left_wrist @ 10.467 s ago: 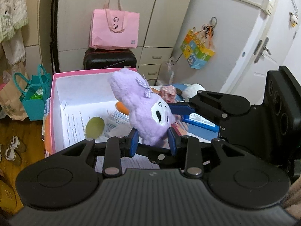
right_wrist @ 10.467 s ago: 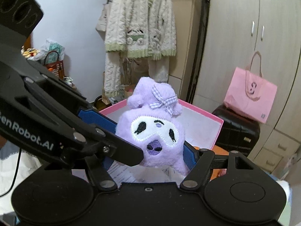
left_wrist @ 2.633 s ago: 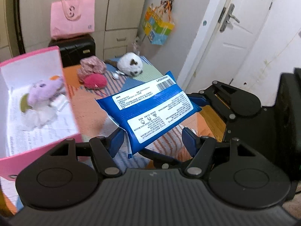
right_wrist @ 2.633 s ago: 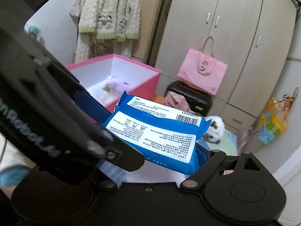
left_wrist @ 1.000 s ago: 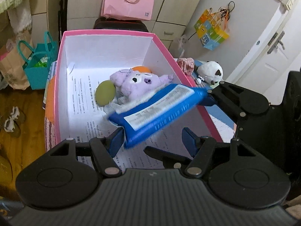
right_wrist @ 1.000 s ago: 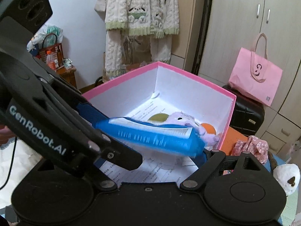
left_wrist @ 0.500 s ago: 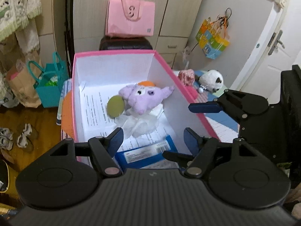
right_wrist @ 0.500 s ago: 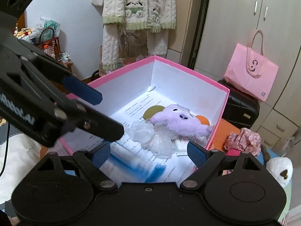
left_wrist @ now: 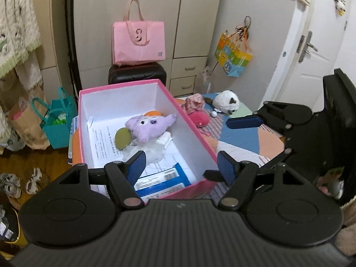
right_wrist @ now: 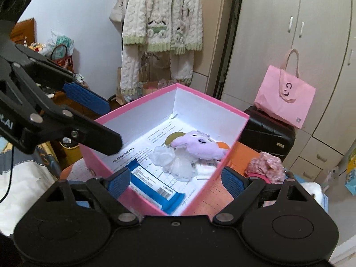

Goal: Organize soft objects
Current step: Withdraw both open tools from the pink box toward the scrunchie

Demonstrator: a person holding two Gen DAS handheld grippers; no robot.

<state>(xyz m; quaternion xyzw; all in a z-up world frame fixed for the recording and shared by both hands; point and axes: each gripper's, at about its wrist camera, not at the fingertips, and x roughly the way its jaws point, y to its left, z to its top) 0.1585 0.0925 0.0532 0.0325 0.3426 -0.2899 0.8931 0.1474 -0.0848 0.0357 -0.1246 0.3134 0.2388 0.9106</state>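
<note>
**Both grippers hanging open over the pink box**

Cream wardrobes (left_wrist: 155,22) are lining the back of the room, with a pink tote bag (left_wrist: 139,42) sitting on a black suitcase (left_wrist: 136,75) in front of them. On the patchwork-covered tabletop (left_wrist: 242,138), a pink box (left_wrist: 193,131) with white inner walls is standing open, printed paper lining its floor. Inside it, a blue wipes pack (right_wrist: 153,187) is lying flat at the near end, and a purple plush (left_wrist: 149,128) is resting toward the far end, touching a green round object (left_wrist: 122,138) and some white crumpled material (right_wrist: 171,160). Outside the box on the tabletop, a white plush (left_wrist: 225,101) and a pink floral fabric bundle (left_wrist: 195,103) are lying near each other.

The left gripper (left_wrist: 181,166) is hovering over the near end of the box, its jaws spread wide and gripping nothing. The right gripper (right_wrist: 175,181) is hovering likewise, jaws apart and empty, with the wipes pack showing between them below.
</note>
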